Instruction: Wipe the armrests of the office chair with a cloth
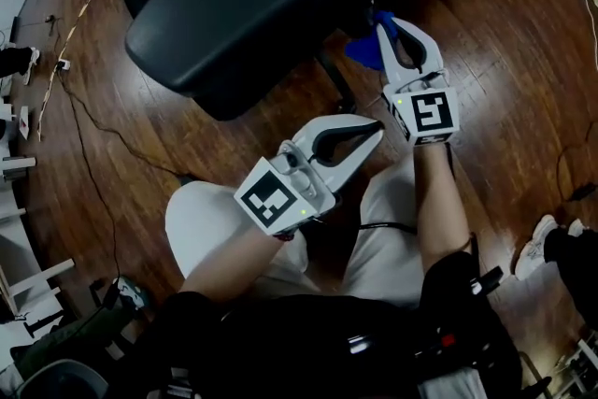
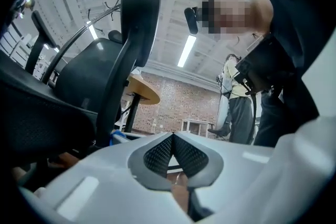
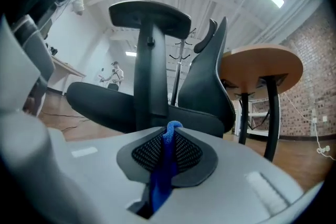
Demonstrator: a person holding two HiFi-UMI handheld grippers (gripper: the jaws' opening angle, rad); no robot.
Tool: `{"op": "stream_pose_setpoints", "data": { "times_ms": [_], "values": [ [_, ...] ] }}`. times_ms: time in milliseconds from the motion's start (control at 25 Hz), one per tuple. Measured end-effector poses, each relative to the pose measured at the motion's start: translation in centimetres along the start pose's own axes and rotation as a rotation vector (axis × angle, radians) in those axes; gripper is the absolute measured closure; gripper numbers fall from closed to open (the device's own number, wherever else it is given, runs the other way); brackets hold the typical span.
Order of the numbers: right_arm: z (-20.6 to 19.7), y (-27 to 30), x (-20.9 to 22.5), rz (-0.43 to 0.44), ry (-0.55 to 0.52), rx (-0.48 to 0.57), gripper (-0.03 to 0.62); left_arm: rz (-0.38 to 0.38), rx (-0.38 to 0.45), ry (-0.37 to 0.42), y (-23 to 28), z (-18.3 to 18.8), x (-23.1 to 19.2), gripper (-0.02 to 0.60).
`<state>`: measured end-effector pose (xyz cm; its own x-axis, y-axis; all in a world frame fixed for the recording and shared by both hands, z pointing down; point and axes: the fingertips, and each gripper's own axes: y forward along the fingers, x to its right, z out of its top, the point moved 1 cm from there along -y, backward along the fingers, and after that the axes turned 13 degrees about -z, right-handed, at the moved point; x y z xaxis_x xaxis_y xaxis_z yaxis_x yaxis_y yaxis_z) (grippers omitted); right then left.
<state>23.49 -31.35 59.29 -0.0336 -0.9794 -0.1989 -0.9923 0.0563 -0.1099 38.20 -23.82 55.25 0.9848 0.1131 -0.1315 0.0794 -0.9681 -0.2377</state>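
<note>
Head view: the black seat [image 1: 252,5] of the office chair fills 10 to 12 o'clock, over a wooden floor [image 1: 112,154].

The left gripper [image 1: 376,128] is near centre and points toward 2 o'clock. In the left gripper view its jaws are together, pads meeting, with nothing between them.

The right gripper [image 1: 385,20] sits at 1 o'clock from the left one, not touching it. It points toward 11 o'clock, with its tips under the seat's near edge. Its jaws are clamped on the blue cloth [image 1: 363,49], which bunches at 8 o'clock of the tips.

Right gripper view: the cloth is pinched as a narrow fold between the mesh pads [image 3: 144,152], with its tail hanging toward the camera. The armrest [image 3: 149,18] stands on its post at 12 o'clock, its pad well above the cloth. Whether the cloth touches the post cannot be told. A round wooden desk [image 3: 262,68] is at 2 o'clock.
</note>
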Motion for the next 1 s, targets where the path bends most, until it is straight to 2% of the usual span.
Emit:
{"op": "stream_pose_setpoints", "data": {
  "times_ms": [120,200,280,360,480,520,640,800,880,1000],
  "values": [
    [3.6,-1.1,-1.1,0.01,0.006,0.069,0.567,-0.004,-0.02,0.095,0.8,0.4,0.7,0.577],
    [6.4,-2.2,-1.5,0.006,0.035,0.125,0.56,-0.028,-0.023,0.106,1.1,0.4,1.5,0.577],
    [9.5,-2.8,-1.9,0.016,0.041,0.183,0.56,-0.077,0.033,0.114,1.1,1.7,2.3,0.575],
    [12.3,-2.9,-2.9,0.059,-0.004,0.223,0.56,-0.141,0.056,0.159,0.7,3.5,3.4,0.576],
    [14.2,-2.8,-5.3,0.134,-0.133,0.217,0.559,-0.27,0.015,0.242,-1.5,6.0,5.9,0.577],
    [14.7,-3.1,-5.9,0.167,-0.161,0.224,0.559,-0.29,0.013,0.263,-2.2,6.7,6.3,0.577],
    [18.4,-3.8,-6.8,0.254,-0.211,0.325,0.559,-0.279,0.025,0.294,-3.1,8.1,6.0,0.577],
    [22.8,-2.2,-8.1,0.286,-0.344,0.419,0.559,-0.249,0.052,0.313,-3.5,9.8,5.2,0.577],
    [22.9,-1.6,-8.3,0.312,-0.357,0.432,0.559,-0.228,0.055,0.328,-3.5,10.2,4.9,0.577],
    [20.9,-1.7,-7.6,0.326,-0.293,0.429,0.56,-0.203,0.082,0.333,-3.5,10.7,4.6,0.577]
  ]
}}
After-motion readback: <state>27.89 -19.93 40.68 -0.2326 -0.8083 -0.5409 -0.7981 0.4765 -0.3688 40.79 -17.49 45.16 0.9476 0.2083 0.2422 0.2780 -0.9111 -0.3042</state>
